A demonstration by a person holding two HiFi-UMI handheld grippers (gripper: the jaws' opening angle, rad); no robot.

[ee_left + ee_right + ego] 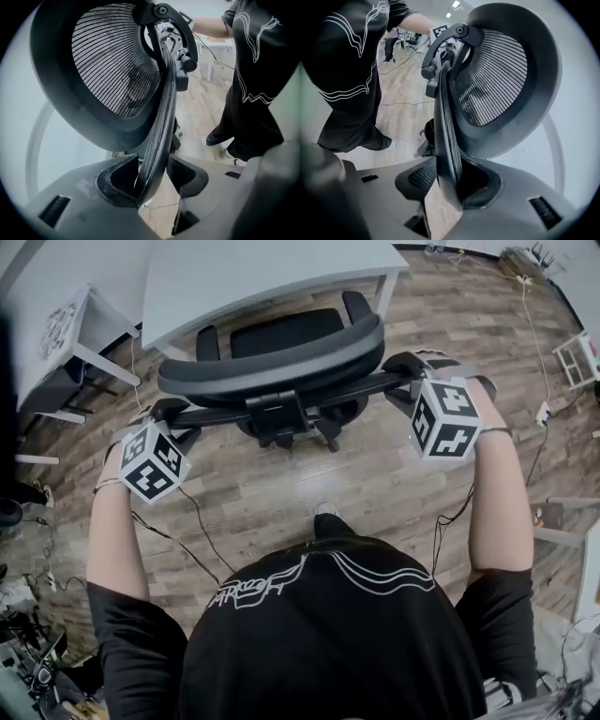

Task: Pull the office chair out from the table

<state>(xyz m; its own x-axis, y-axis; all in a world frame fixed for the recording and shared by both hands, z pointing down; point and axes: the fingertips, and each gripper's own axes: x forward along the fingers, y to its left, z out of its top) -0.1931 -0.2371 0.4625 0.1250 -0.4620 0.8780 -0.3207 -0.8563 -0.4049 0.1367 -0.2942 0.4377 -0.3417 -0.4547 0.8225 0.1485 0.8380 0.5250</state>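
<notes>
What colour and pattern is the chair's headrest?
Dark grey ribbed mesh in a black frame; the headrest shows best in the left gripper view.

Black throughout, finely ribbed in its mesh, on the office chair (281, 362). White on the table (244, 277). Grey-brown wood-plank pattern across the floor (375, 484). Grey shells with black pads on the left gripper (152, 176) and right gripper (450, 180); white marker cubes (444, 420) bearing black squares. Black T-shirt (328, 643), white line print.
</notes>
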